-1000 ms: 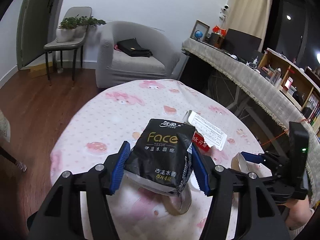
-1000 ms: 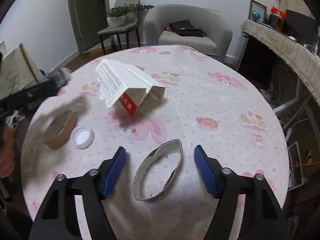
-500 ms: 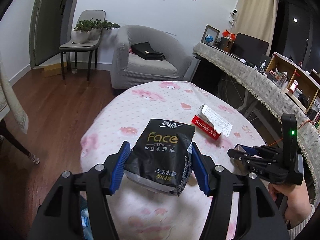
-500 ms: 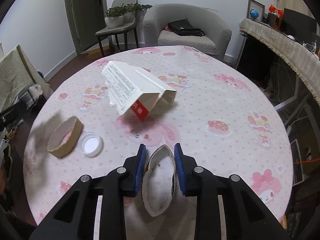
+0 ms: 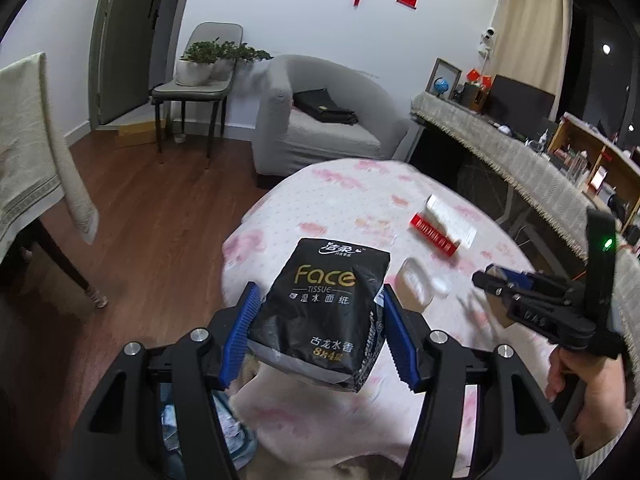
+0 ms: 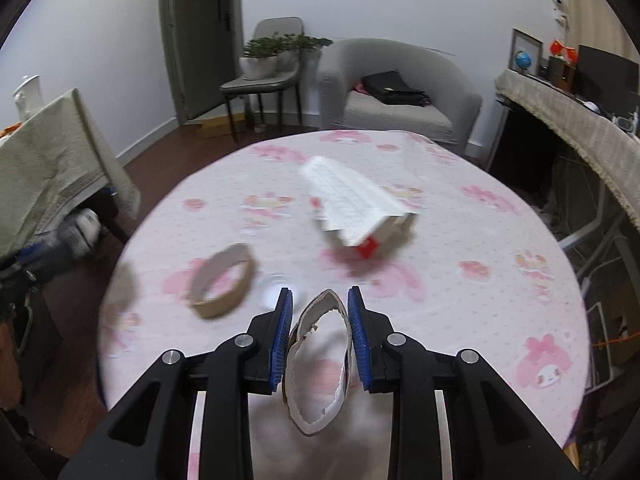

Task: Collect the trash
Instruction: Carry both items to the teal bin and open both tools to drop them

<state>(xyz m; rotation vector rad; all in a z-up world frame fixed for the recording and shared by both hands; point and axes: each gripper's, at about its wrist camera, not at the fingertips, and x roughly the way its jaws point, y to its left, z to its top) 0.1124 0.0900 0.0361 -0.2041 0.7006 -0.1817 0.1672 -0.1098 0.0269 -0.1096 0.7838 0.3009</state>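
The left gripper (image 5: 320, 336) clamps the black tissue pack (image 5: 324, 312) above the table (image 5: 320, 196) edge, ready for discarding; the right gripper (image 6: 320, 340) squeezes a torn cardboard ring (image 6: 318, 364), flattening it so it cannot slip

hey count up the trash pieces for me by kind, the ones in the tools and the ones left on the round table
Black tissue packs: 1, held in the left tool
Torn cardboard rings: 1, squeezed in the right tool
Cardboard tape rings: 1, on the table
White round lids: 1, on the table
White and red cartons: 1, on the table
Total: 5
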